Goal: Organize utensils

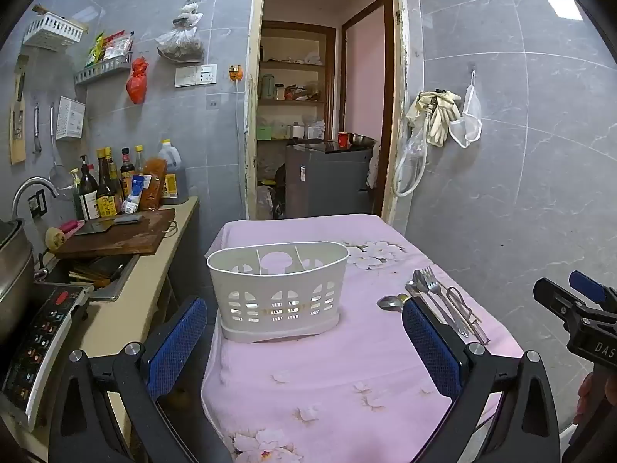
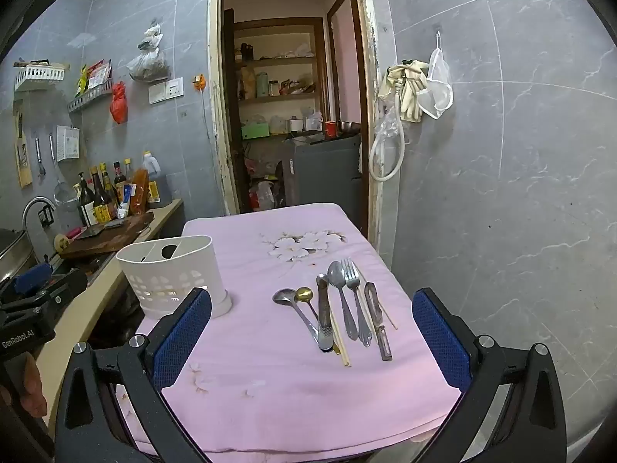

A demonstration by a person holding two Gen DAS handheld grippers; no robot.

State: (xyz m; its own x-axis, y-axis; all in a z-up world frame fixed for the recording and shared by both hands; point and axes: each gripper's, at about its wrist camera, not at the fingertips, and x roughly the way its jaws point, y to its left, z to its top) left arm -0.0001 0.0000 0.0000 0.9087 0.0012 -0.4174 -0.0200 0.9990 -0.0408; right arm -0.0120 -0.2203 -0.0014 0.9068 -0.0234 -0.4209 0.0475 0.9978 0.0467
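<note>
A white plastic utensil caddy with three compartments stands empty on the pink cloth-covered table; it also shows in the right wrist view at left. Several utensils lie side by side to its right: a ladle-like spoon, a gold spoon, a tongs-like metal piece, a spoon, a fork, chopsticks and a peeler. My left gripper is open in front of the caddy. My right gripper is open in front of the utensils, holding nothing.
A counter runs along the left with a cutting board, sauce bottles, a sink and an induction cooker. A doorway lies beyond the table. A tiled wall stands at right.
</note>
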